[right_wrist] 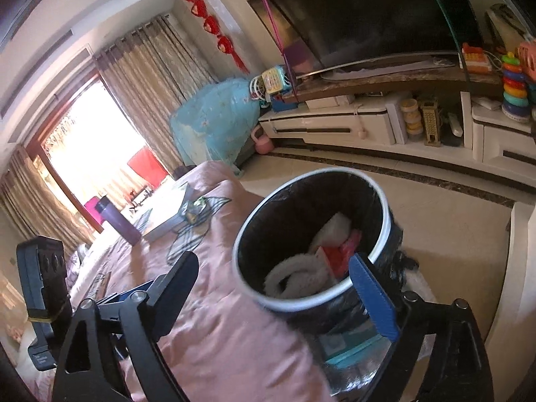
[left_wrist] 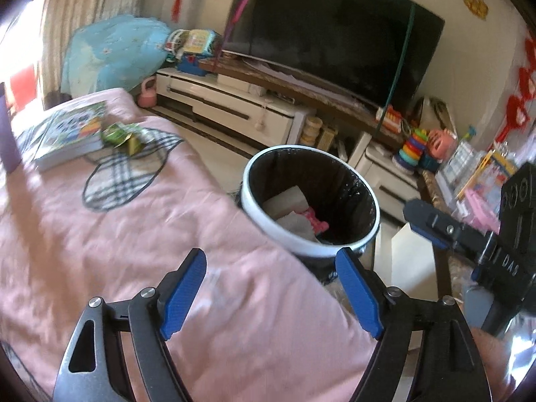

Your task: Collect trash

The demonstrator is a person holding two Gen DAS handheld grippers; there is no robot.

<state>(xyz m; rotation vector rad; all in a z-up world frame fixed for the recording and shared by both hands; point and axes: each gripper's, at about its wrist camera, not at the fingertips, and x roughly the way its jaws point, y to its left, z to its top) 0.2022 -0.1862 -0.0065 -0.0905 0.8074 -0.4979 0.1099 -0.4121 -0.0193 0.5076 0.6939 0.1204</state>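
A round bin with a white rim (left_wrist: 268, 222) and black liner stands beside the pink-covered table (left_wrist: 100, 234); it also shows in the right wrist view (right_wrist: 311, 303). It holds white and pink or red trash (left_wrist: 294, 212) (right_wrist: 338, 254). Crumpled green wrappers (left_wrist: 122, 135) lie on the cloth next to a book (left_wrist: 67, 137), far from both grippers; they show small in the right wrist view (right_wrist: 194, 209). My left gripper (left_wrist: 271, 288) is open and empty over the table edge near the bin. My right gripper (right_wrist: 278, 288) is open and empty at the bin's near rim.
A purple bottle (right_wrist: 117, 222) stands on the cloth by the book. A TV (left_wrist: 335, 33) sits on a white cabinet (left_wrist: 234, 104) with toys (left_wrist: 415, 149). A blue bundle (left_wrist: 114, 53) and a pink kettlebell (left_wrist: 147, 95) are by the curtains.
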